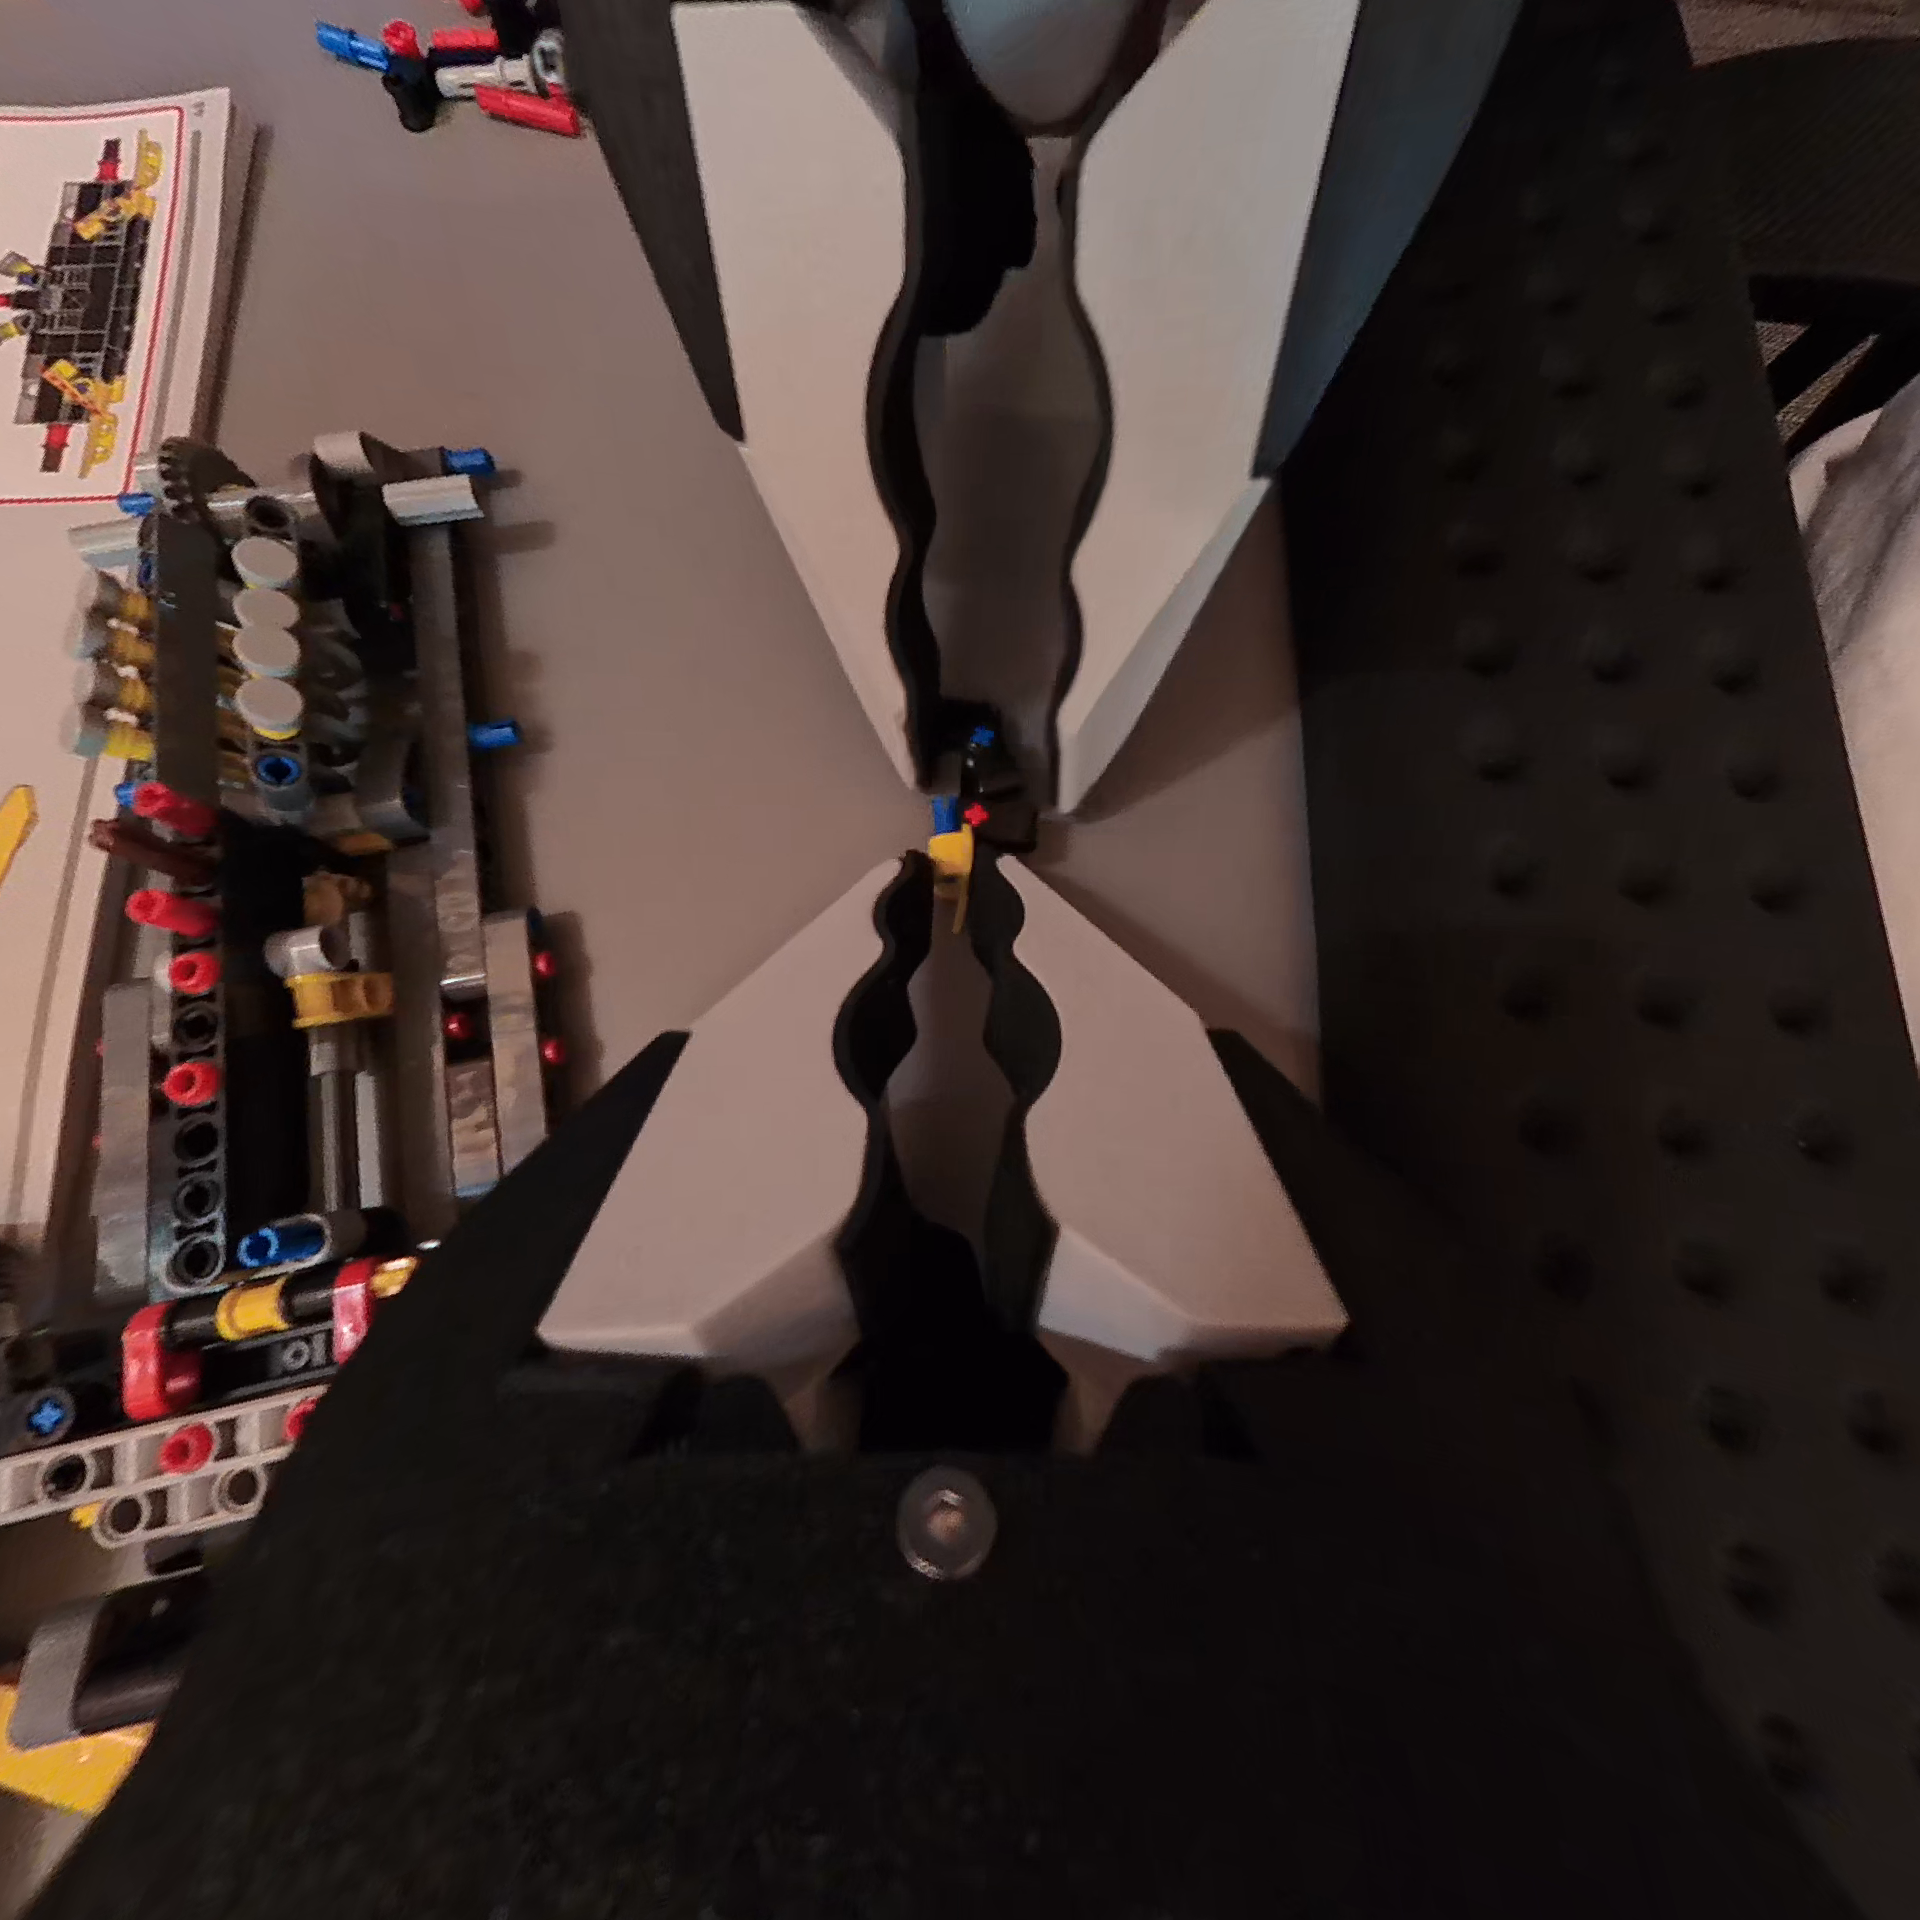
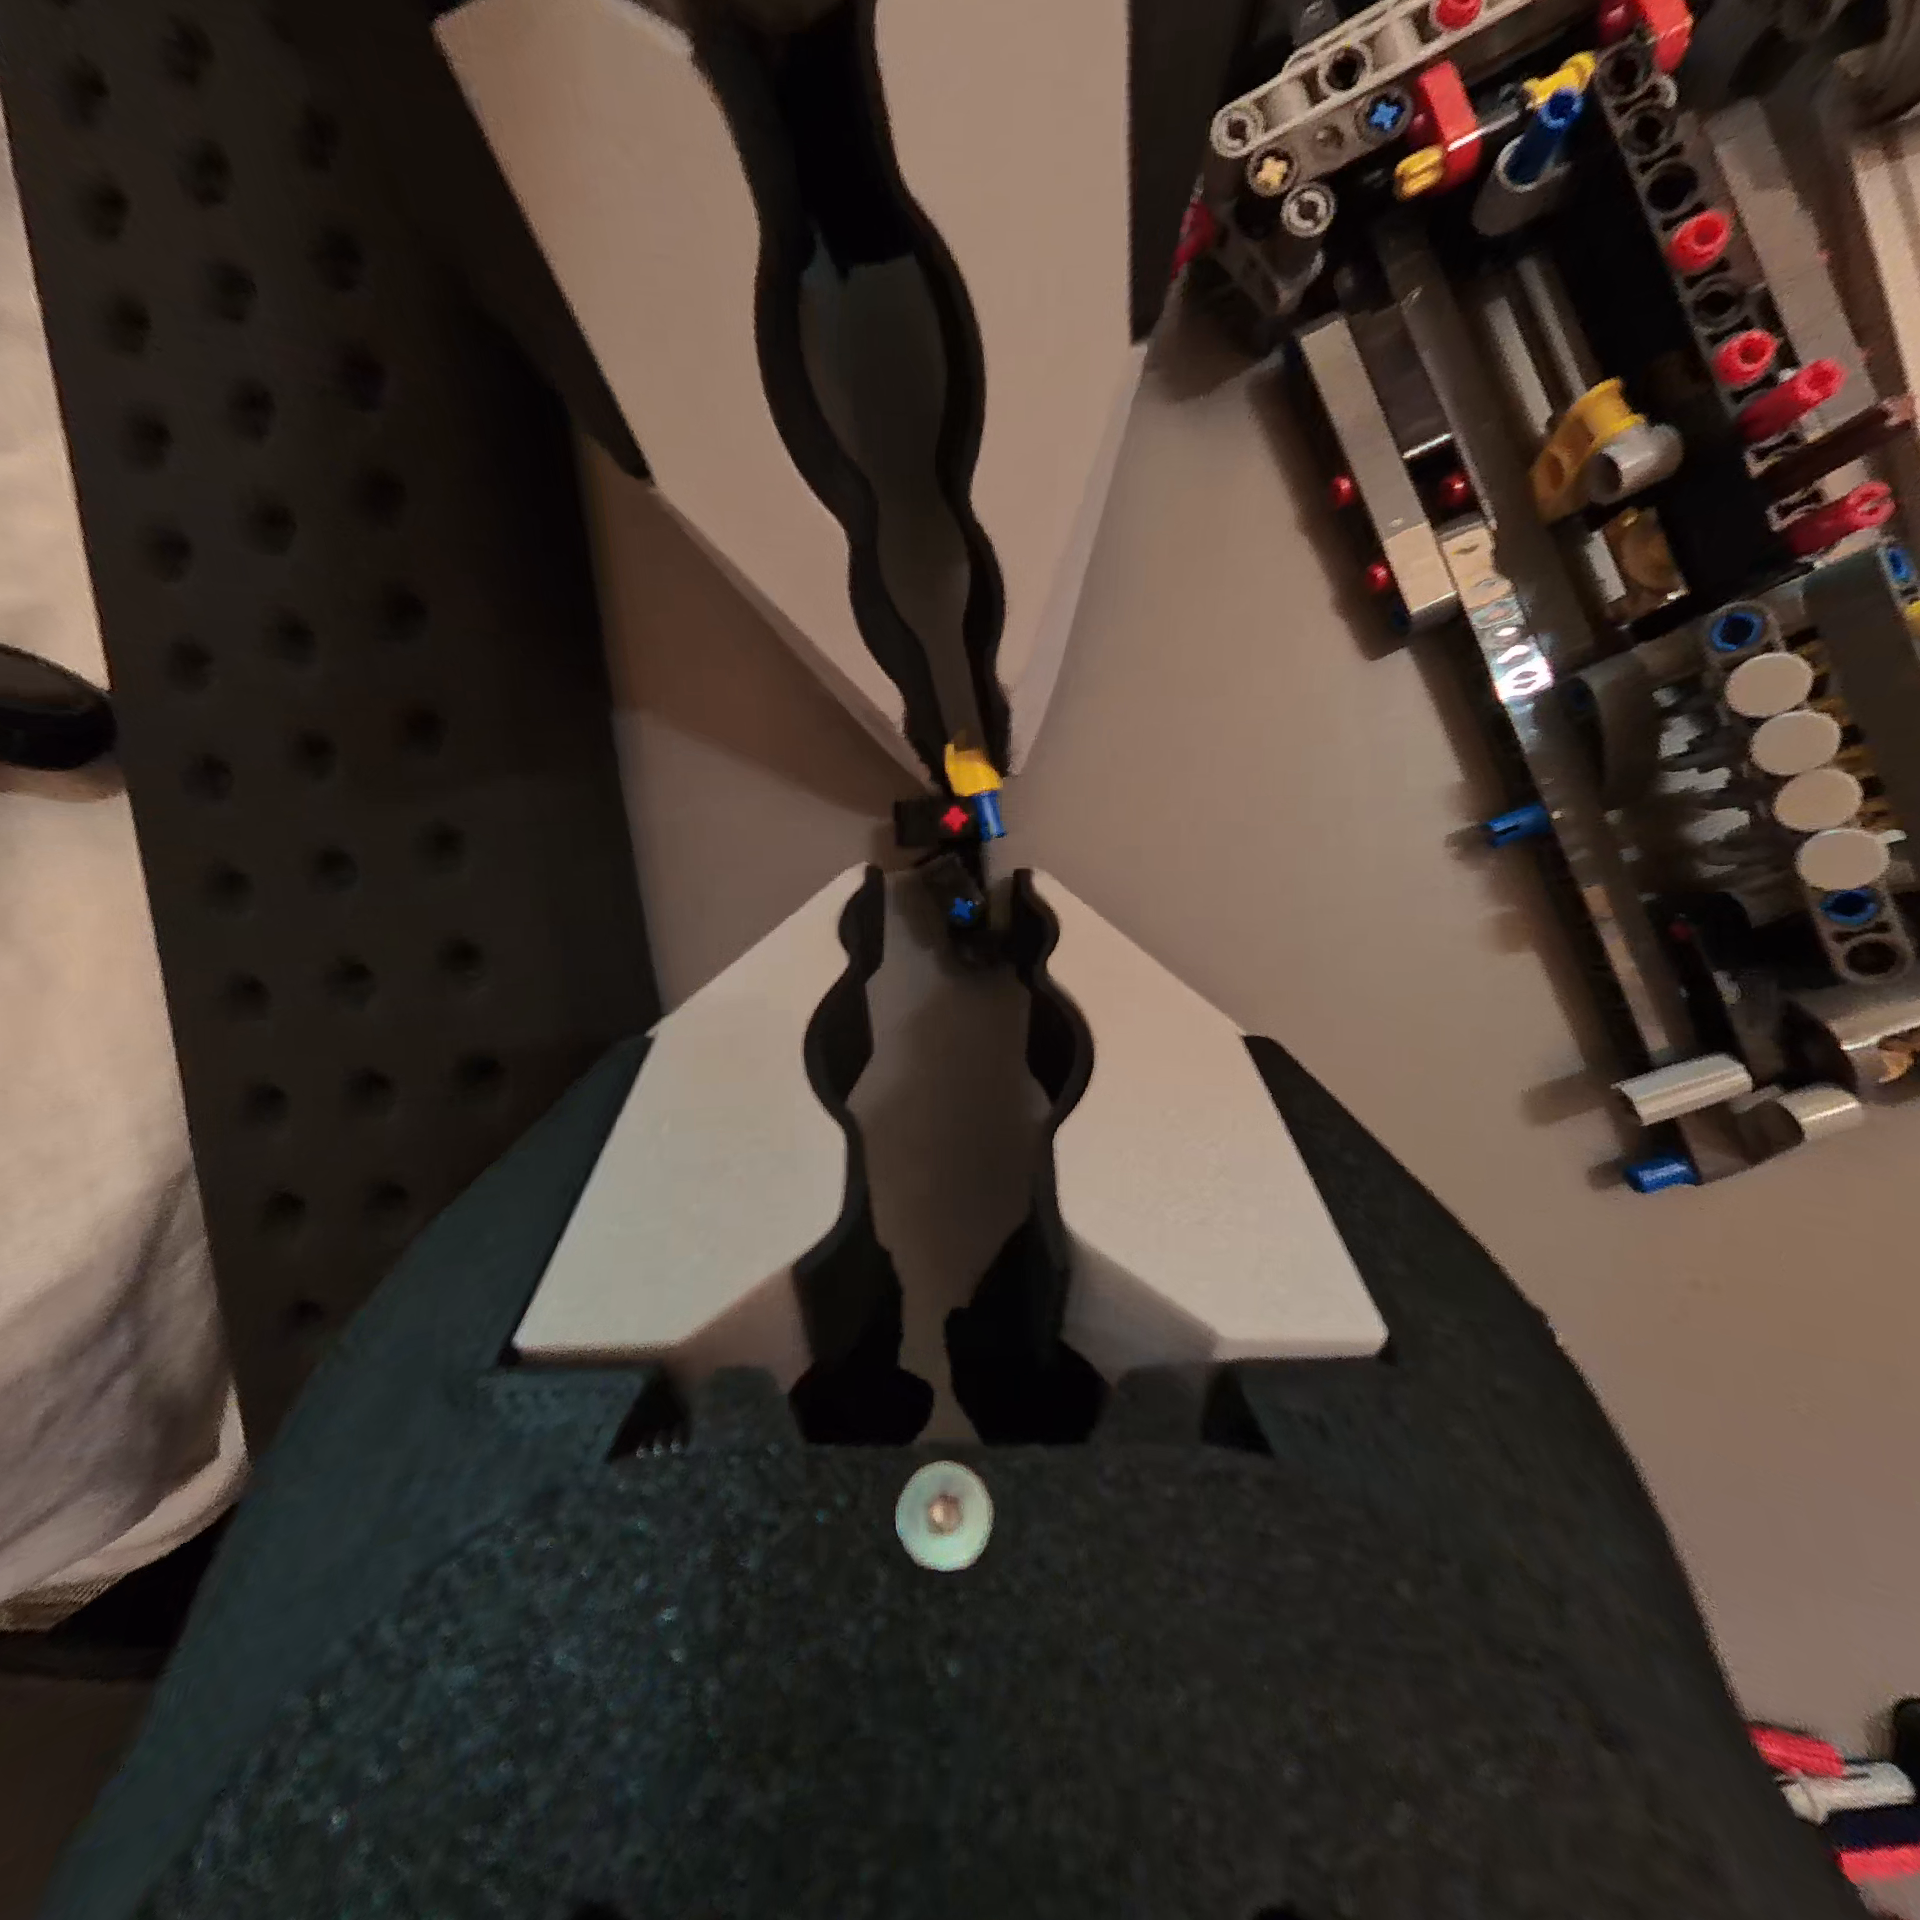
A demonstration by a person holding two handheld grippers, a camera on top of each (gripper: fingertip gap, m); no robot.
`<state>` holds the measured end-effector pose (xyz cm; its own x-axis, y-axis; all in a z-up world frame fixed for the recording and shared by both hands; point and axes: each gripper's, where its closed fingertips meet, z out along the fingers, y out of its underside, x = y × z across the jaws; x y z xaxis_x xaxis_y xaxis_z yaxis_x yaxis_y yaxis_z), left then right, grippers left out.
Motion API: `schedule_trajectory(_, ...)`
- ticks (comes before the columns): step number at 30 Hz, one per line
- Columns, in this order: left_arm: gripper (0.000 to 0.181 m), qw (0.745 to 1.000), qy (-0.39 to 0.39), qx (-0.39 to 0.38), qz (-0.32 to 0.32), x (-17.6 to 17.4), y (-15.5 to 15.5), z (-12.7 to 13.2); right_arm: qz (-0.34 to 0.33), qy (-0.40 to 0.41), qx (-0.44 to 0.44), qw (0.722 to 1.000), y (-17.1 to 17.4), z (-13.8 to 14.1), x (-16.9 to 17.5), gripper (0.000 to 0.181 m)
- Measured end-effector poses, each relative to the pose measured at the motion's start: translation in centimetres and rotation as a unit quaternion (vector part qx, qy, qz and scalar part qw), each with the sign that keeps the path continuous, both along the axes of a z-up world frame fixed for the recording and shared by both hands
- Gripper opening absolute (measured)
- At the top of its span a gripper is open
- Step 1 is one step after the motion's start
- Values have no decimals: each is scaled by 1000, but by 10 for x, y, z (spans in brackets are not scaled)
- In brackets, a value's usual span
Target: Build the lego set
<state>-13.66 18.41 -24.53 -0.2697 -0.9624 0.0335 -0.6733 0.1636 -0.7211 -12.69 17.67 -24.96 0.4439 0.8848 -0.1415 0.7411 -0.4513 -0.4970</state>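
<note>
My two grippers meet tip to tip above the beige table [image 1: 644,623], with a small Lego sub-assembly between them. My left gripper [image 1: 951,883] is shut on its yellow piece [image 1: 951,852], which is joined to a blue pin [image 1: 942,812] and a black connector with a red cross axle [image 1: 987,816]. My right gripper [image 2: 948,896] is shut on a black piece with a blue cross [image 2: 961,909] at the other end. In the right wrist view the left gripper [image 2: 971,743] comes in from above, pinching the yellow piece [image 2: 968,771].
The large grey and black Technic chassis [image 1: 291,831] lies on the table beside the grippers, also in the right wrist view [image 2: 1662,520]. An instruction booklet [image 1: 94,291] and loose pins [image 1: 468,73] lie beyond it. A black perforated panel [image 1: 1558,935] borders the other side. Only a small space, under 4 cm, lies between the two pairs of fingers.
</note>
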Motion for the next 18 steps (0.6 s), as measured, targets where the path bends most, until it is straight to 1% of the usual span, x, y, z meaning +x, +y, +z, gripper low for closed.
schedule_trajectory(3, 6, 1000, 0, 2, -2, 1, -2, 0, 3, -8, 8, 1000, 1, -2, 2, 15)
schedule_trajectory(9, 6, 1000, 0, 12, -4, 1, -4, 0, 17, -15, 12, 1000, -1, -2, 1, 12)
schedule_trajectory(12, 6, 1000, -2, 21, -8, 1, -4, 0, 11, -11, -14, 1000, -3, -2, 1, 7)
schedule_trajectory(15, 6, 1000, -2, 23, -9, 1, -6, 0, 37, -18, 0, 999, -4, -2, 2, 6)
schedule_trajectory(18, 6, 1000, -5, 20, -11, 2, -7, 0, 45, -22, 8, 999, -4, -2, 2, 8)
